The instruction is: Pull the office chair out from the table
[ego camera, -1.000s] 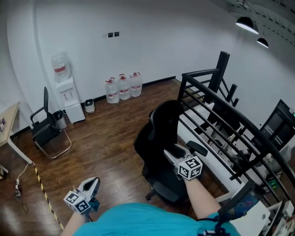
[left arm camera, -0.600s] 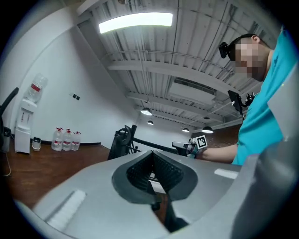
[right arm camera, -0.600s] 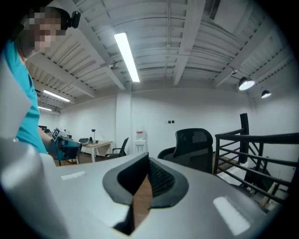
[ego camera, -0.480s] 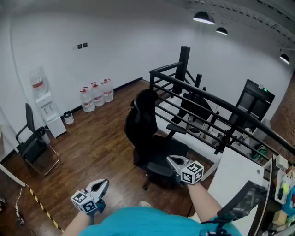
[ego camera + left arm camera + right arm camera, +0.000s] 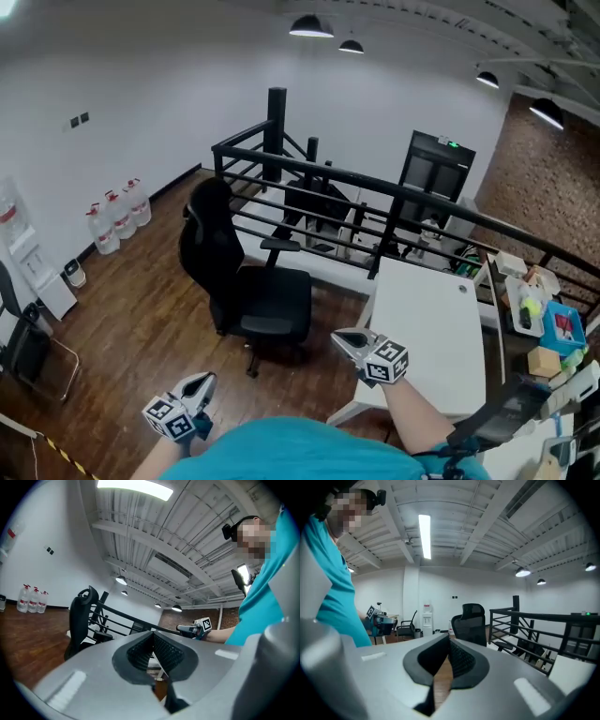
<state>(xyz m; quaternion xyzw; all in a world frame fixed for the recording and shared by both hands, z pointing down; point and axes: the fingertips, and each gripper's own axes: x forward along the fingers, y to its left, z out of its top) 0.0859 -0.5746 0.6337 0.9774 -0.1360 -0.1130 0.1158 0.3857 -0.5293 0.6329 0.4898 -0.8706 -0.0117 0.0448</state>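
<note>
Standing upright, office chair [image 5: 251,298] faces its seat toward table [image 5: 424,330].

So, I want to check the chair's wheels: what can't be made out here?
Office chair castors: head view, mostly under the seat; both gripper views, behind the left gripper and right gripper bodies.
Items at the right edge: head view, too small, partly cut off.
White table legs: head view, mostly under its top.
</note>
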